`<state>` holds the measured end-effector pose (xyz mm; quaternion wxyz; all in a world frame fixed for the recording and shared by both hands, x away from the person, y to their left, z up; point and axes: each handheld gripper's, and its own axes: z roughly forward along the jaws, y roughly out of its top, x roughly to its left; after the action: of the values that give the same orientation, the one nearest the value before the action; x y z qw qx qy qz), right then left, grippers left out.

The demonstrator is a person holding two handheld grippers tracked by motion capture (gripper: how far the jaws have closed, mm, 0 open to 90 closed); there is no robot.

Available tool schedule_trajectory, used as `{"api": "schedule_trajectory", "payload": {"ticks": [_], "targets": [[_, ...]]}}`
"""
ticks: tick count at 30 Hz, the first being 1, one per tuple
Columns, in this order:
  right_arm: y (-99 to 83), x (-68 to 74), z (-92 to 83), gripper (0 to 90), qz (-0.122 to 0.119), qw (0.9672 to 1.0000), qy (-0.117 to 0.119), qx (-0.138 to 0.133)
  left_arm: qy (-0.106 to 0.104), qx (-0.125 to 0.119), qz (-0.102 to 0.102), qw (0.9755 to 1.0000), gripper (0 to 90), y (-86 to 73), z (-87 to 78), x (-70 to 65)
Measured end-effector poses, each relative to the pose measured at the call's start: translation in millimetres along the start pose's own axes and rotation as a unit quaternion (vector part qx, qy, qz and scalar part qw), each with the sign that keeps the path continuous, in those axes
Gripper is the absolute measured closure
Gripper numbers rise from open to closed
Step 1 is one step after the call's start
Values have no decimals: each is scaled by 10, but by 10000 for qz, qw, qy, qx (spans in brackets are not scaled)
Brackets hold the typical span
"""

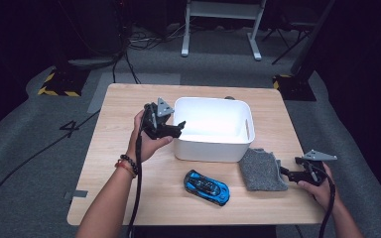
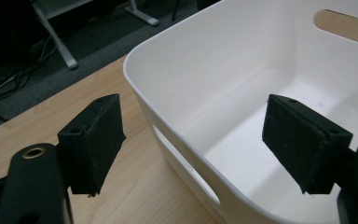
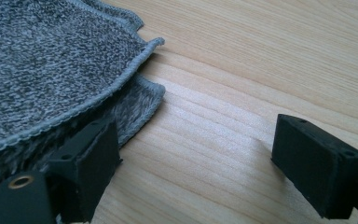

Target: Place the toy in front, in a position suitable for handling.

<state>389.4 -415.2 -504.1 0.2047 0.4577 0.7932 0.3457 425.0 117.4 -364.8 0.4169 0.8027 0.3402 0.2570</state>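
Holding the left gripper (image 1: 178, 125) at the near-left rim of the white bin (image 1: 213, 148), I see its jaws apart with nothing between them; in the left gripper view one pad (image 2: 93, 140) hangs outside the wall over the table (image 1: 129, 198) and the other over the bin's floor, neither touching the plastic. The bin looks bare inside as far as I can see.

Moving right: the blue toy car (image 1: 207, 186) lies on the table in front of the bin, between the two hands and apart from both. The grey cloth (image 1: 262, 169) lies just right of it, its far edge against the bin's front corner. The right gripper (image 1: 285, 172) rests low at the cloth's right edge, jaws apart, one pad (image 3: 93, 163) just at the folded hem, the other over bare wood; nothing clamped.

Judgement: the work looks like loading the bin. To take the cloth cleanly I would slide the lower pad under the doubled hem and close on both layers, then lift before swinging over the rim. The left gripper should clear the rim first.

Count: one bin, one car, one cloth, two grippers.
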Motion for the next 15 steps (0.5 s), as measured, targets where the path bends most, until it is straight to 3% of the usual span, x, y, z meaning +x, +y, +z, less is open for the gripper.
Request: {"api": "schedule_trajectory", "payload": {"ticks": [4, 8, 10, 13, 15], "targets": [[0, 0, 0, 148, 1, 10000, -1, 0, -245, -45, 160, 9996, 179, -85, -198, -28], [0, 1, 0, 148, 4, 10000, -1, 1, -565, 6, 670, 9962, 157, -214, -315, -132], [0, 0, 0, 148, 1, 10000, -2, 1, -700, 137, 831, 9940, 157, -292, -325, -187], [0, 1, 0, 148, 3, 10000, -4, -1, -850, 321, 882, 9920, 158, -433, -281, -268], [0, 1, 0, 148, 3, 10000, -6, 0, -986, 431, 980, 9894, 158, -528, -241, -325]]}}
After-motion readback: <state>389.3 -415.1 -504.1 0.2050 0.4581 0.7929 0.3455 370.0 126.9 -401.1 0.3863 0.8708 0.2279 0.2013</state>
